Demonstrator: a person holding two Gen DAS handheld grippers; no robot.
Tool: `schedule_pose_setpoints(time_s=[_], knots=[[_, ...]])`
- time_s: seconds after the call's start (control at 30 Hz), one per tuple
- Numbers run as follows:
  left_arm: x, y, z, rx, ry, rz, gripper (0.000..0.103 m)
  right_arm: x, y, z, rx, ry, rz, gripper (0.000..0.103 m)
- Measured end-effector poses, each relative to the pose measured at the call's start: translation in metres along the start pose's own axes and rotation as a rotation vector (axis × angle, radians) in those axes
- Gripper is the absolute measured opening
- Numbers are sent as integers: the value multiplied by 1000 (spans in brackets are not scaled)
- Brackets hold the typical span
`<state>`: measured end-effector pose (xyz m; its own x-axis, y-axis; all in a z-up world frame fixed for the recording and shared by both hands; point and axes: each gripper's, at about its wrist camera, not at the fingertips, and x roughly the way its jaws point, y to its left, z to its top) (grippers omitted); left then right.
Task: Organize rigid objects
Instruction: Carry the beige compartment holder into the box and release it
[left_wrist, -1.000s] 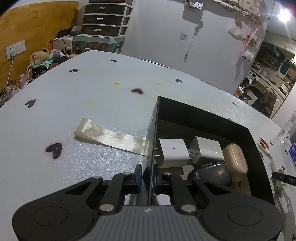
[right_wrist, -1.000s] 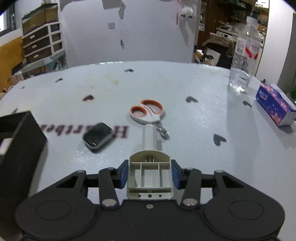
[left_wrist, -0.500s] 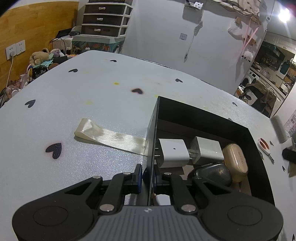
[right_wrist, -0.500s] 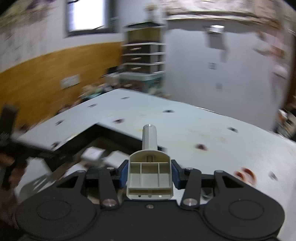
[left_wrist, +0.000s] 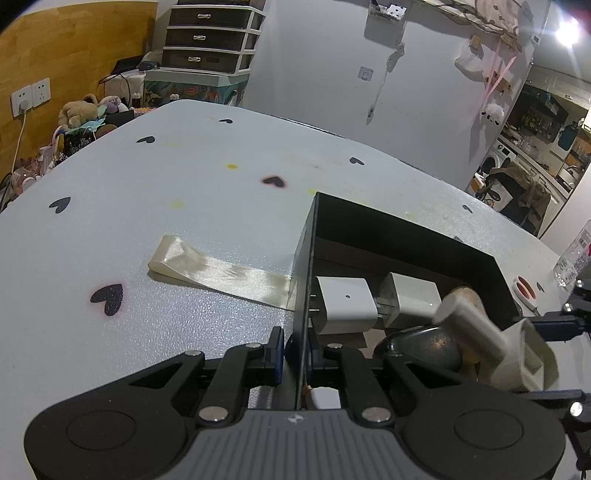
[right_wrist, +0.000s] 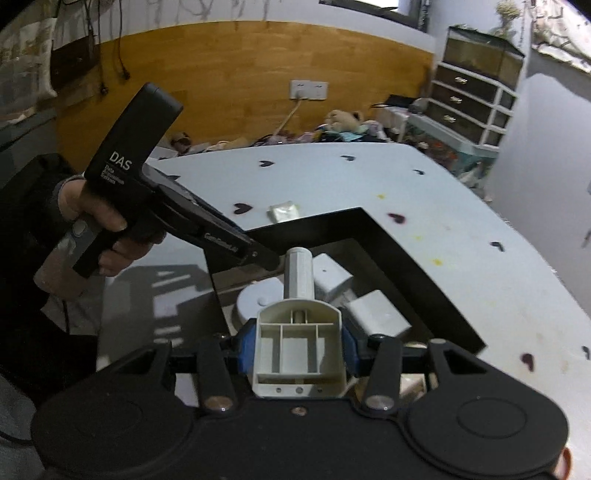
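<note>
My left gripper (left_wrist: 297, 354) is shut on the near left wall of the black box (left_wrist: 406, 236), one finger outside and one inside. In the box lie two white chargers (left_wrist: 347, 302), a dark rounded object (left_wrist: 424, 347) and a beige case (left_wrist: 471, 295), partly hidden. My right gripper (right_wrist: 299, 347) is shut on a cream plastic part (right_wrist: 299, 332) with a round stem. It hangs over the box (right_wrist: 417, 273), stem pointing down at the chargers (right_wrist: 332, 277). In the left wrist view the same part (left_wrist: 480, 332) comes in blurred from the right. A hand (right_wrist: 96, 210) holds the left gripper (right_wrist: 267, 260).
A cream ribbon (left_wrist: 218, 273) lies on the table left of the box, its end at the wall. Orange-handled scissors (left_wrist: 524, 291) and a plastic bottle (left_wrist: 576, 254) are at the right edge. The white table (left_wrist: 147, 206) carries black heart marks. Drawers (left_wrist: 210, 37) stand behind.
My right gripper has swung with the cream part from above the scissors and watch to over the box, rolling as it went. The left gripper has stayed on the box wall.
</note>
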<state>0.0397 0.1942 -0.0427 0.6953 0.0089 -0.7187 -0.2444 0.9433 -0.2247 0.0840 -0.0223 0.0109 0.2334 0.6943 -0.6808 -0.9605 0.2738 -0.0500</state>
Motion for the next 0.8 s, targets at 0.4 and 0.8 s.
schedule_pose_setpoints(time_s=[0.4, 0.8], knots=[[-1, -1, 0, 5, 0, 5, 12, -4, -13, -15, 72, 21, -16, 64], [-2, -1, 1, 6, 0, 8, 12, -19, -16, -15, 213, 24, -87, 68]])
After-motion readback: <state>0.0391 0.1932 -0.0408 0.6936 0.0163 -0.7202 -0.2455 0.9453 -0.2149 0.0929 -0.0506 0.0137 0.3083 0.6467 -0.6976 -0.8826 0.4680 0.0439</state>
